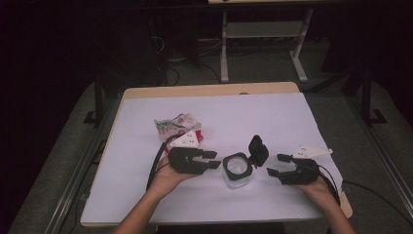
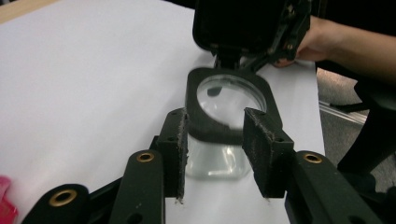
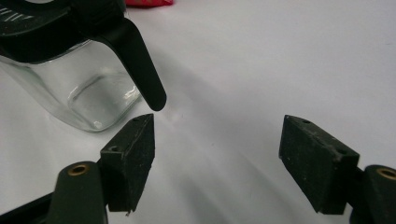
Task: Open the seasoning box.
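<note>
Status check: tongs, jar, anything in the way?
Left tongs open, straddling jar. Right tongs open, empty, beside it. Jar upright, lid flipped up. Packet behind, clear.

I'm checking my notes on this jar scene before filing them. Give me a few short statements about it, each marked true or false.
1. The jar has its hinged lid flipped open. True.
2. The right gripper is clamped on the jar. False: its jaws stand open beside the jar, holding nothing.
3. The left gripper has the jar between its jaws, pads not pressing on it. True.
4. The jar is full of red liquid. False: it looks clear and empty.
5. A red and white packet lies on the table behind the left gripper. True.
</note>
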Action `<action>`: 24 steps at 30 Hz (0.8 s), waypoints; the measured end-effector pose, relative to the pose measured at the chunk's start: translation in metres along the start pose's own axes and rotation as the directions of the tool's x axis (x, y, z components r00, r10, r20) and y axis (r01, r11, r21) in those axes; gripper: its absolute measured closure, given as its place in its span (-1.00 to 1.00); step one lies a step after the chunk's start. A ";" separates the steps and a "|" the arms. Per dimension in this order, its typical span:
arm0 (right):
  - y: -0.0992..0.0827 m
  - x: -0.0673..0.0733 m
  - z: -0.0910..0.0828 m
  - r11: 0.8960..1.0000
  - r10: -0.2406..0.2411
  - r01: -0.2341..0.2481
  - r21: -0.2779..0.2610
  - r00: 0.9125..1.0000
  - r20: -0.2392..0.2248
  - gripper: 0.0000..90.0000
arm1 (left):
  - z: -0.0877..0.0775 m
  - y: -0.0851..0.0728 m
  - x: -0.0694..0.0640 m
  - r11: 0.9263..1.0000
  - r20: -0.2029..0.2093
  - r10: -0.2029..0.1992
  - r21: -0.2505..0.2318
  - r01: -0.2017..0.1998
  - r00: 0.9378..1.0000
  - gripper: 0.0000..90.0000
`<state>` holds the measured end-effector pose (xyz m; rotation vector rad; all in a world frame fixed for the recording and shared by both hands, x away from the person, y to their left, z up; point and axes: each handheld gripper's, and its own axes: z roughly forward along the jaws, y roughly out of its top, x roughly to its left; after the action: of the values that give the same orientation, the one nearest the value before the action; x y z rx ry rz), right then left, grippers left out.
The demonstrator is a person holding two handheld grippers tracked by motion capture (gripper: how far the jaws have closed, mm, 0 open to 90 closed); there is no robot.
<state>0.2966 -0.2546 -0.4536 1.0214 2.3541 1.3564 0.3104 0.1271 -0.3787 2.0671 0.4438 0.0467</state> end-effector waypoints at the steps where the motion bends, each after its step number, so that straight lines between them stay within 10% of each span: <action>1: 0.000 0.000 0.000 1.000 -0.001 0.001 0.000 1.000 0.001 -0.42 | -0.001 -0.003 0.000 1.000 0.000 0.000 0.005 0.000 1.000 0.32; 24: -0.001 -0.001 0.000 1.000 0.010 -0.010 -0.002 1.000 -0.001 -0.42 | -0.054 -0.061 0.004 0.999 -0.090 -0.044 0.014 0.045 0.995 0.19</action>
<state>0.2967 -0.2557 -0.4549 1.0332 2.3506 1.3635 0.2844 0.2005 -0.4027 2.0762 0.5470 0.1101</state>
